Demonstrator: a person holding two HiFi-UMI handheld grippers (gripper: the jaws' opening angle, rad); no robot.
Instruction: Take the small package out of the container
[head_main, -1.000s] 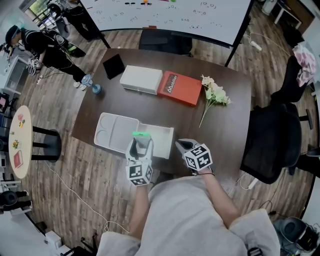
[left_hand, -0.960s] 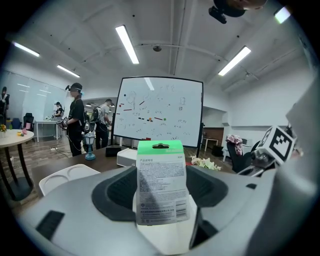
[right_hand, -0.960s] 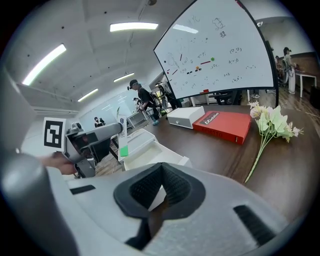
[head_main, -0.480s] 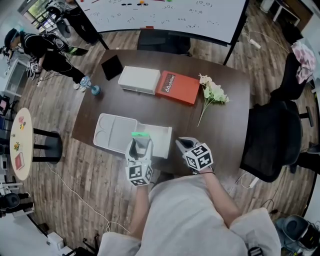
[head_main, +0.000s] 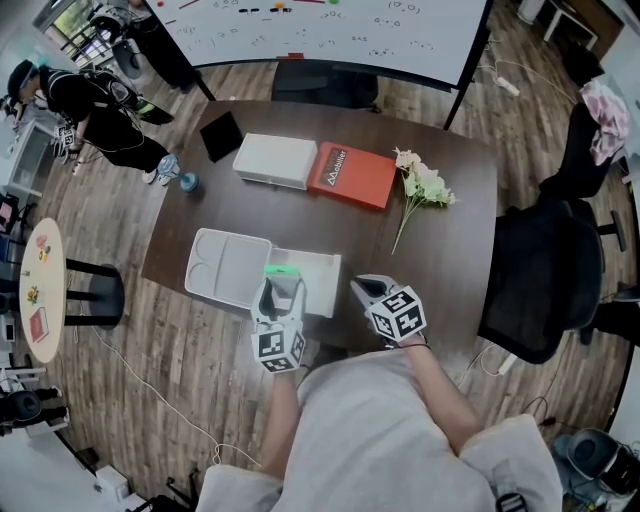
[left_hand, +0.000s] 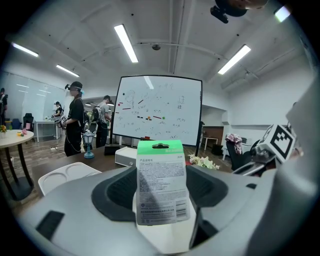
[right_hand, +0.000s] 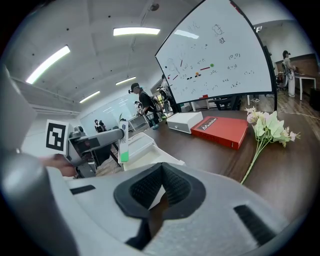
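In the head view, your left gripper (head_main: 283, 281) holds the small package (head_main: 282, 269) upright over the near left part of the open white container (head_main: 318, 266). The container's lid (head_main: 225, 262) lies flat on its left. Your right gripper (head_main: 365, 290) hangs just right of the container, above the near edge of the dark table (head_main: 455, 255). A red book (head_main: 350, 176) and flowers (head_main: 422, 188) lie farther back.

In the left gripper view, your pads pinch the package's lower part. Its green top stands up between them, with the printed side facing the camera.

In the right gripper view, your jaws are pressed together with nothing between them. The left gripper and its package show at the left.
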